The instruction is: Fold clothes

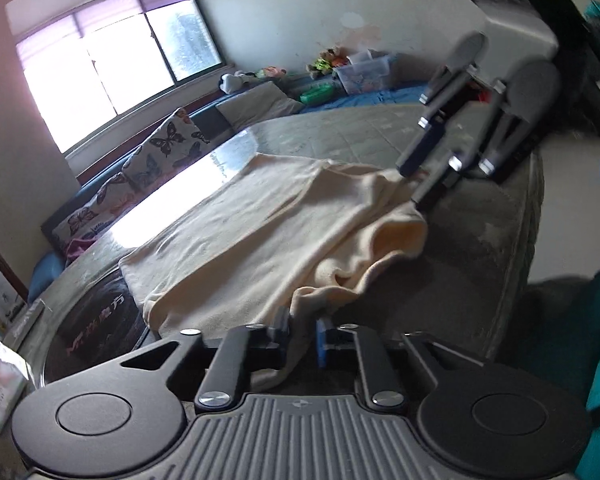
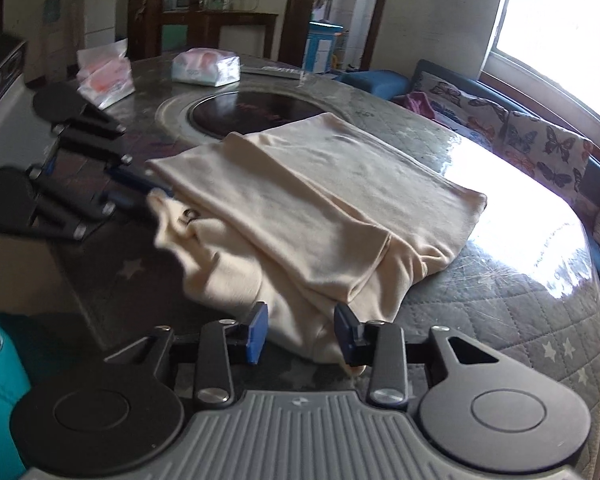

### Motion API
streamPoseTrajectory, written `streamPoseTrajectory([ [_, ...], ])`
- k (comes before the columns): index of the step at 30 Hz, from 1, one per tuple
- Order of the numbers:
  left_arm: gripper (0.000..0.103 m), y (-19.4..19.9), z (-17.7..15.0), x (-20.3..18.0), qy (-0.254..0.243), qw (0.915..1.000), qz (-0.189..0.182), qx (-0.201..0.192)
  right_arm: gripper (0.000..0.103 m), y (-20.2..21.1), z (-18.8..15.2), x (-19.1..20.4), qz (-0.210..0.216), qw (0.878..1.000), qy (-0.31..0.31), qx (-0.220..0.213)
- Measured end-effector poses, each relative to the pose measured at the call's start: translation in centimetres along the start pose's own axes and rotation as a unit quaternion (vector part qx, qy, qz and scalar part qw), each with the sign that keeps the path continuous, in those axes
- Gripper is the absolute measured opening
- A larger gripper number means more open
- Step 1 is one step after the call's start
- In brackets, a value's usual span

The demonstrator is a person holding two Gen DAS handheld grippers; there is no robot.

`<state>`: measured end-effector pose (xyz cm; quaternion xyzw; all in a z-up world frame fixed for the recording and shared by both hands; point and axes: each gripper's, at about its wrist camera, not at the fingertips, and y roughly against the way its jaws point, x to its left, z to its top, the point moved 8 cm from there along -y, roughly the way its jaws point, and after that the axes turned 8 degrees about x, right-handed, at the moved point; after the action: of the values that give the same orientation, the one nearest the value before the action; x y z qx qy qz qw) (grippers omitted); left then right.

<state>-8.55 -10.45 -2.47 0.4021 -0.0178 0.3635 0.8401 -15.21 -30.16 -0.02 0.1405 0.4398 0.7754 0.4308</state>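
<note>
Cream garment [image 2: 300, 200] lay half-folded mid-frame on the counter [image 2: 500, 300]; left gripper [image 1: 302, 340] was pinched on its corner, right gripper [image 2: 302, 330] sat open, straddling the near edge.

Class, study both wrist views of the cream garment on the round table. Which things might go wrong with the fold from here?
1. The left gripper pinches only a thin edge of the cream garment; it may slip out.
2. The right gripper stands open astride a bunched corner, so closing could trap extra layers.
3. The cloth between the grippers sags in wrinkles; folding now might set creases.
</note>
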Motion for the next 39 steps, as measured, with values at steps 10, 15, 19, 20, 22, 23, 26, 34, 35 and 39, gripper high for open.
streamPoseTrajectory([
  [10, 0.009, -0.5, 3.3, 5.0, 0.122, 0.9916, -0.035, -0.023, 0.039, -1.4, 1.9, 1.6, 0.001, 0.999, 0.033, -0.030],
  [15, 0.012, -1.3, 2.9, 5.5, 0.132, 0.9905, -0.040, -0.009, 0.027, -3.4, 3.6, 0.5, 0.025, 0.999, -0.006, -0.026],
  [19, 0.019, -0.7, 1.5, 5.1, 0.126, 0.9915, -0.034, -0.004, 0.014, -3.6, 4.8, -1.0, 0.052, 0.997, -0.049, -0.029],
  [20, 0.022, -0.5, 1.2, 5.0, 0.123, 0.9919, -0.032, -0.004, 0.013, -3.6, 5.0, -1.3, 0.056, 0.996, -0.059, -0.030],
  [22, 0.031, 0.0, 0.4, 4.7, 0.114, 0.9932, -0.022, -0.001, 0.012, -3.5, 5.4, -1.8, 0.062, 0.995, -0.069, -0.035],
  [23, 0.040, 0.2, 0.1, 4.6, 0.109, 0.9939, -0.017, -0.001, 0.011, -3.5, 5.7, -2.0, 0.064, 0.995, -0.073, -0.038],
  [26, 0.045, 0.4, -0.7, 4.1, 0.086, 0.9963, -0.003, 0.002, 0.011, -3.2, 6.3, -2.4, 0.064, 0.993, -0.082, -0.046],
  [34, 0.024, -0.8, -2.1, 4.1, 0.039, 0.9985, 0.036, 0.016, 0.010, -2.9, 7.2, -3.0, 0.052, 0.992, -0.096, -0.070],
  [35, 0.018, -0.7, -2.2, 4.2, 0.038, 0.9985, 0.037, 0.013, 0.010, -2.9, 7.1, -2.9, 0.051, 0.991, -0.097, -0.072],
  [39, 0.012, 0.4, -2.0, 4.3, 0.042, 0.9986, 0.030, -0.005, 0.009, -2.3, 6.6, -2.6, 0.051, 0.989, -0.105, -0.087],
])
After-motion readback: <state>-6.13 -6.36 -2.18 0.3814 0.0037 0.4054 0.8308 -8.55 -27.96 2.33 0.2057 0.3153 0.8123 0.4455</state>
